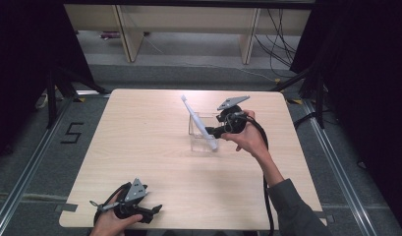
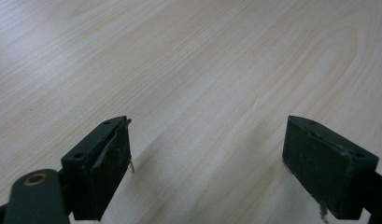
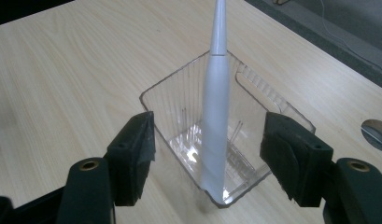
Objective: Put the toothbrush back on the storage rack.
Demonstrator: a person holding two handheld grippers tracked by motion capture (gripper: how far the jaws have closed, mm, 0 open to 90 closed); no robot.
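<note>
So rn we've got the clear plastic bin (image 1: pixel 202 132) sitting on the wood table (image 1: pixel 139 147), a bit right of the table's middle, and we'll use it as the ref point for everything else. The white toothbrush (image 1: pixel 198 123) is standing in the bin at a slant: bottom end down in the near-right corner of the bin, brush head poking up and out over the far-left rim. In the right gripper view it's the same story, the toothbrush (image 3: pixel 215 107) runs up from the bin's (image 3: pixel 179 102) near corner, leaning on the wall, tip going past the top of frame.

Right gripper (image 1: pixel 214 132) is just beside the bin on its right side, pointing at it. Its jaws are apart w/ nothing pinched; in its own view the right gripper (image 3: pixel 209 158) has both pads clear of the toothbrush handle, gap on each side, so the brush is resting in the bin on its own afaict.

Left gripper (image 1: pixel 157 210) is well apart from the bin, down at the near-left edge of the table. Left gripper (image 2: pixel 207 163) jaws are wide open too, just bare table (image 2: pixel 188 70) between them, not touching anything we can see.
</note>
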